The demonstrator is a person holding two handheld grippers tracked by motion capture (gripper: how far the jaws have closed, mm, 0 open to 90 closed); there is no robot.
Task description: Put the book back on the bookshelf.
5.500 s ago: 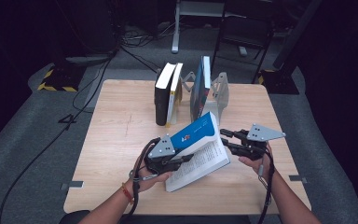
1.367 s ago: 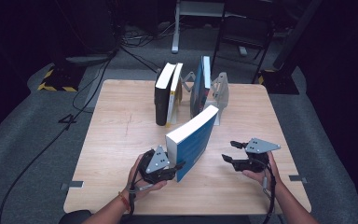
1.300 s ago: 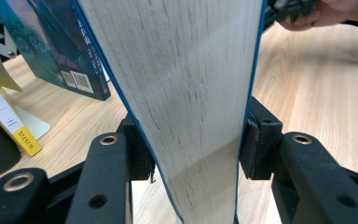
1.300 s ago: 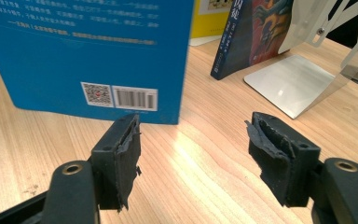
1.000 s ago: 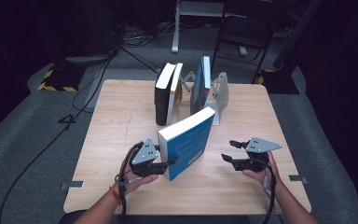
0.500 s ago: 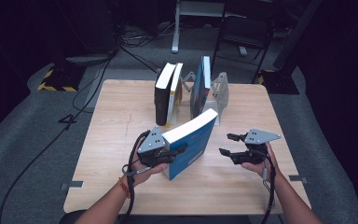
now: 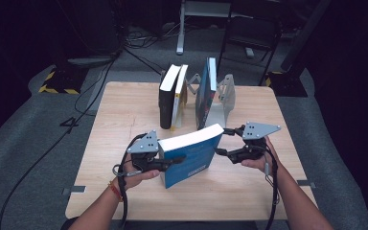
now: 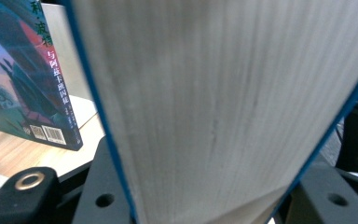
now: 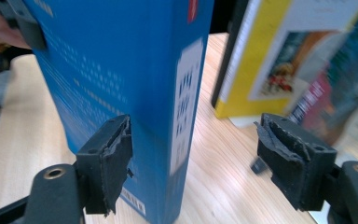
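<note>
A thick blue-covered book [image 7: 191, 155] stands on edge above the front middle of the wooden table [image 7: 124, 110], its white page block facing up. My left gripper [image 7: 172, 160] is shut on its left end; the left gripper view has the page edges [image 8: 214, 107] running between the jaws. My right gripper [image 7: 223, 141] hovers at the book's right end, and its jaws have just been opening. In the right gripper view the blue book [image 9: 121, 60] has its spine corner inside the gap of the right gripper [image 9: 196, 158], and the pads [image 9: 114, 158] are clear of it.
At the back of the table a black book and a yellow-edged book [image 7: 172, 98] lean together. Beside them a teal book [image 7: 206, 93] stands against a metal bookend [image 7: 225, 96]. The yellow book [image 9: 270, 56] is close behind the blue one.
The left gripper has carried the blue book up and a little right. The right gripper has risen and come up to the book's right end, jaws spread wider.
</note>
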